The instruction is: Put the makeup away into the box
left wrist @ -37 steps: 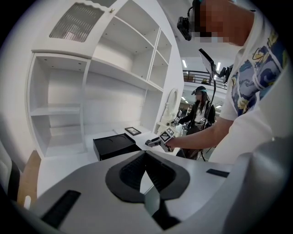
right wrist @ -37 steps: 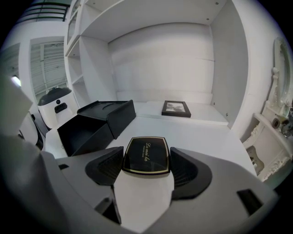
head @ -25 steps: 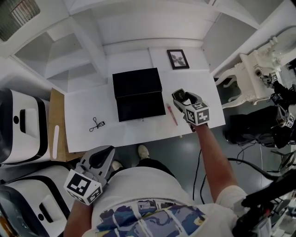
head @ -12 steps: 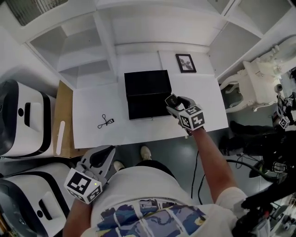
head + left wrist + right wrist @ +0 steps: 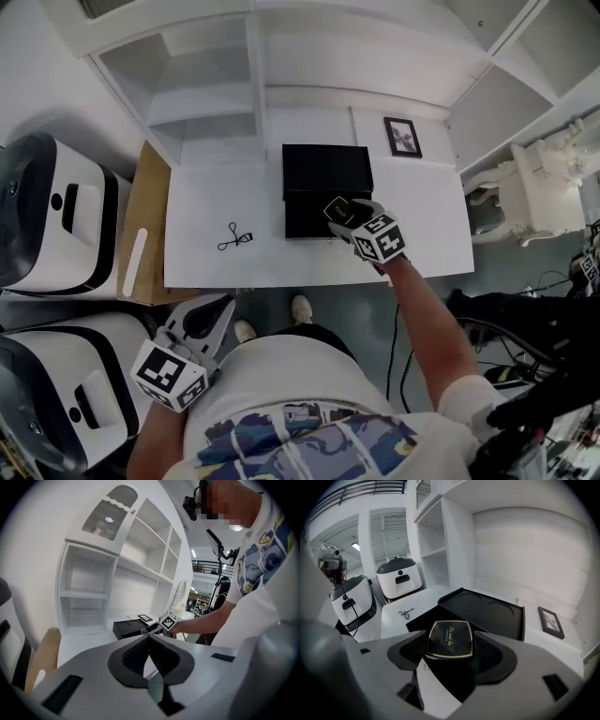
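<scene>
- Makeup case (image 5: 450,639): it is black and flat with a gold rim and gold writing on top. My right gripper (image 5: 339,212) pinches it, one jaw on each side.
- I hold the case over the front right part of the box (image 5: 309,214). It is not inside yet.
- The box is black and open. It sits in the middle of the white table (image 5: 206,202), closer to the back edge. Its lid (image 5: 328,169) lies flat behind it, reaching toward the back edge.
- My left gripper (image 5: 150,641) is down by my body, off the front edge of the table. Its jaws are pressed together with nothing between them.
- A small black eyelash curler (image 5: 234,236) lies on the left part of the table, near the front edge and well apart from the box.
- A little picture frame (image 5: 402,137) is at the back right corner of the table.
- White shelves (image 5: 206,94) stand behind the table.
- A wooden board (image 5: 145,225) is next to the left edge of the table.
</scene>
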The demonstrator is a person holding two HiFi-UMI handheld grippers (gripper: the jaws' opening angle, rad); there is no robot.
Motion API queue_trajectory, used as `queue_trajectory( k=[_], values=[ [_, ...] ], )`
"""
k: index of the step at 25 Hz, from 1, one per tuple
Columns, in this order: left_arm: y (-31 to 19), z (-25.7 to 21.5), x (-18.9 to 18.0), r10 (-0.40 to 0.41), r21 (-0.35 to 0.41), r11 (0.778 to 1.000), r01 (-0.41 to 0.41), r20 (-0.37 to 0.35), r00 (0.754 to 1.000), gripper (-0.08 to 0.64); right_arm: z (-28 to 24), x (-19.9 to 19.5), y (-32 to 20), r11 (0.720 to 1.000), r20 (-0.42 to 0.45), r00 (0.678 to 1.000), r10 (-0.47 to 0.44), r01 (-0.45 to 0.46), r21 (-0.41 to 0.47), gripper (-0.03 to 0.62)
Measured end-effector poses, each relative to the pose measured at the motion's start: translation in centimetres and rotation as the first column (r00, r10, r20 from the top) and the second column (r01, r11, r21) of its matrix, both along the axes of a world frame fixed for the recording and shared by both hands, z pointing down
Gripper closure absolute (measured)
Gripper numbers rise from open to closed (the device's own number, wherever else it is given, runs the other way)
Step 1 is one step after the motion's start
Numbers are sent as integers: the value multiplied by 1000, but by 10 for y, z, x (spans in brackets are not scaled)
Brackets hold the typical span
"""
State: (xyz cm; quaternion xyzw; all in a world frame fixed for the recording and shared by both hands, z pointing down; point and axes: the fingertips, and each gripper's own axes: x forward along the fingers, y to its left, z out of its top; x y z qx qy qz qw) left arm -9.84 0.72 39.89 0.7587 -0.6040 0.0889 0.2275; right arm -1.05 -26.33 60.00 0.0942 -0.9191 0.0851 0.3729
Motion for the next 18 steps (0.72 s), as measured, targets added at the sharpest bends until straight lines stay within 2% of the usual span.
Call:
queue_trajectory(
  k=[9,18],
  values=[
    [15,2,-14,-91,-17,996,91,1,996,546,26,-36,13,989,-61,988,-141,138,-48,265],
    [20,4,-18,-167,-42,985,167,3,986,546,44,-63,23,962,-104,958,-269,261,-83,265]
  ],
)
